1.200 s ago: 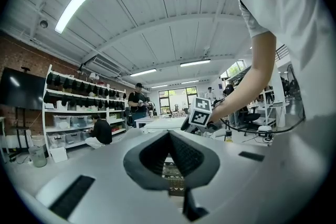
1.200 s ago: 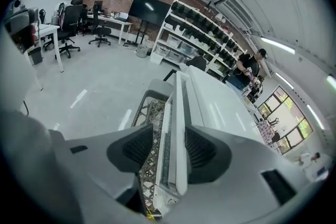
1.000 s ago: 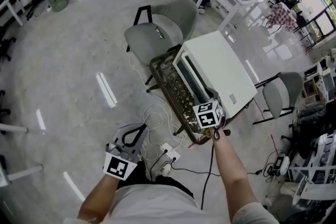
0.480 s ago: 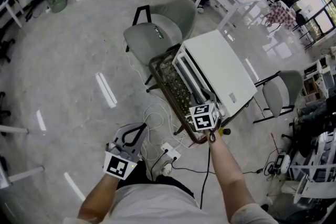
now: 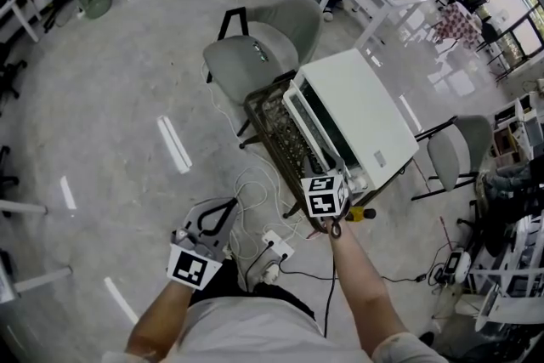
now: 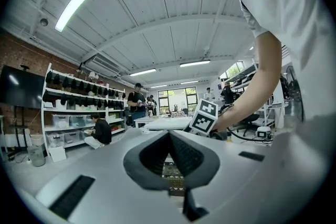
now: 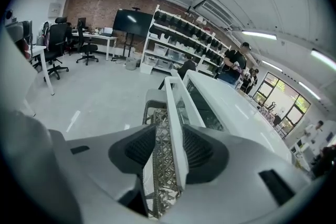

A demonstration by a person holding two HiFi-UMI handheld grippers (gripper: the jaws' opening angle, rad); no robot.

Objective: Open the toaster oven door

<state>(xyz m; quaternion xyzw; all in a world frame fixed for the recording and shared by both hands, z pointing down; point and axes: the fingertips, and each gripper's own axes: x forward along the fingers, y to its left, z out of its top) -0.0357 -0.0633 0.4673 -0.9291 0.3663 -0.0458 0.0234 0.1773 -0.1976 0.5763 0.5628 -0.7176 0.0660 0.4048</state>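
The white box-shaped toaster oven [image 5: 361,115] stands on a dark metal-lattice worktop [image 5: 270,119], with a grey padded chair [image 5: 255,55] just behind it. The right gripper [image 7: 169,128] is at the oven's front. Its jaws straddle the long white bar handle [image 7: 176,105] of the glass door [image 7: 202,107], near the end of the bar closest to the person. The pad on the oven side lies against the bar. On the other side a strip of lattice shows between pad and bar, so the jaws are not clamped on it. I cannot tell whether the door has parted from the oven body.

To do this step well, the jaws probably want to close until both pads bear on the bar. The pull should then follow the door's arc, likely outward and then down about a bottom hinge, with the wrist turning along with it. A grip this near the bar's end could twist the door, so sliding towards the middle would help.

The left gripper [image 6: 169,136] hangs low at the person's side with its jaws closed together and nothing between them. It could steady the oven if the light worktop shifts.
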